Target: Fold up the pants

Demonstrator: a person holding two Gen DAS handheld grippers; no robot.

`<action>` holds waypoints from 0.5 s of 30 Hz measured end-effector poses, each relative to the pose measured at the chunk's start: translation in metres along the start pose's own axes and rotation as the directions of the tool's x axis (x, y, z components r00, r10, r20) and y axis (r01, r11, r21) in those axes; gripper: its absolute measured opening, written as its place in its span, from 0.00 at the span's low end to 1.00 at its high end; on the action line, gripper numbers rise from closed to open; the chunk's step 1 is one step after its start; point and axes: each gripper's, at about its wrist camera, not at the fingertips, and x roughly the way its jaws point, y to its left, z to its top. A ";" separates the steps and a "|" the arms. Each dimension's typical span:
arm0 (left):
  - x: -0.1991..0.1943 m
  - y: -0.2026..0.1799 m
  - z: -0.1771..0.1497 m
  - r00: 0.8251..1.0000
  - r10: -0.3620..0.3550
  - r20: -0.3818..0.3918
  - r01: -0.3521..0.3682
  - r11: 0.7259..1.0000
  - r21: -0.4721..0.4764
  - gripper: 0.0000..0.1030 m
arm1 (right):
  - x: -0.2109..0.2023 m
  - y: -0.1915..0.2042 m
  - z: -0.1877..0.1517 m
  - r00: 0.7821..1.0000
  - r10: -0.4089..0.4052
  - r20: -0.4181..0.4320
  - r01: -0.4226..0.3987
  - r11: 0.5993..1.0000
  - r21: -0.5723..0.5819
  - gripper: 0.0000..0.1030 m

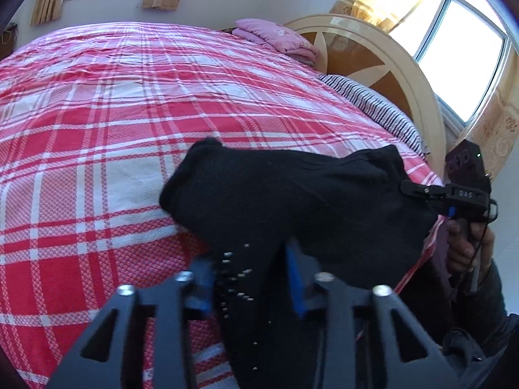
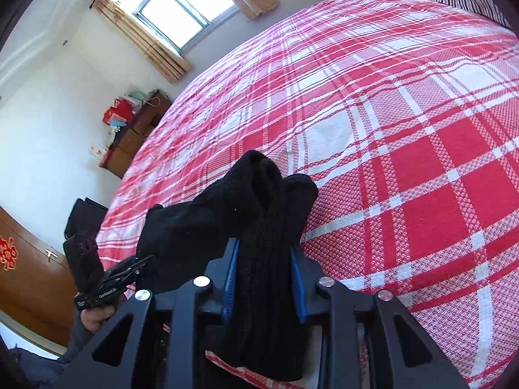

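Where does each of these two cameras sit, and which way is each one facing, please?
Left wrist: sits on the left hand-held gripper, looking along its fingers over the black pants to the plaid bed and headboard; the right hand-held gripper and the person's hand show at right.
Right wrist: sits on the right hand-held gripper, looking across the bed to a window; the left hand-held gripper shows at lower left.
Shared: pants, bed, pink folded blanket, striped pillow.
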 end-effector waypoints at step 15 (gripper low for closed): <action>-0.057 0.036 0.036 0.994 0.024 0.108 -0.018 0.999 -0.051 0.11 | 0.026 0.085 0.061 0.997 0.067 -0.023 -0.070 0.980 -0.185 0.25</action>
